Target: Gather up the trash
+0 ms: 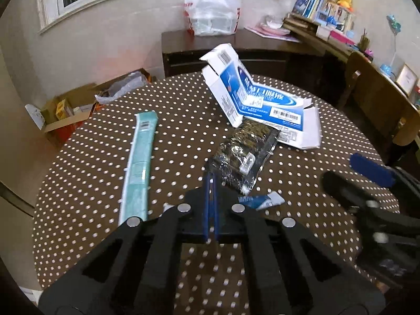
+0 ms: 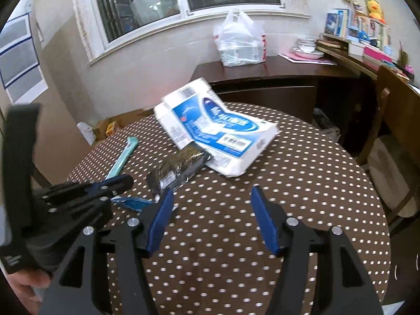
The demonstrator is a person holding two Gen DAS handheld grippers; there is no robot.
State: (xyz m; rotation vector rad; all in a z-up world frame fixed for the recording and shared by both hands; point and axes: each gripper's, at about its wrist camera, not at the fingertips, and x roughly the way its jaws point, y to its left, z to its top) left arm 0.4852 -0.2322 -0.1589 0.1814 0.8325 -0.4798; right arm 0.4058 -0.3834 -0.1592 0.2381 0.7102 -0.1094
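Observation:
Trash lies on a round table with a brown polka-dot cloth (image 1: 183,99). A torn blue and white carton (image 1: 252,99) (image 2: 218,128) sits at the far side. A dark foil packet (image 1: 244,155) (image 2: 178,168) leans against it. A long teal package (image 1: 139,162) (image 2: 122,157) lies to the left. A small blue wrapper (image 1: 262,200) (image 2: 131,202) is nearest. My left gripper (image 1: 211,177) (image 2: 128,181) is shut with nothing seen between its pads, its tip beside the packet's near left corner. My right gripper (image 2: 212,191) (image 1: 359,176) hangs open over bare cloth, right of the packet.
A wooden chair (image 1: 380,99) (image 2: 393,144) stands at the table's right. Behind is a dark sideboard (image 1: 178,44) with a white plastic bag (image 1: 212,10) (image 2: 239,42). An open cardboard box (image 1: 68,110) sits on the floor at left. A hand (image 2: 23,281) holds the left gripper.

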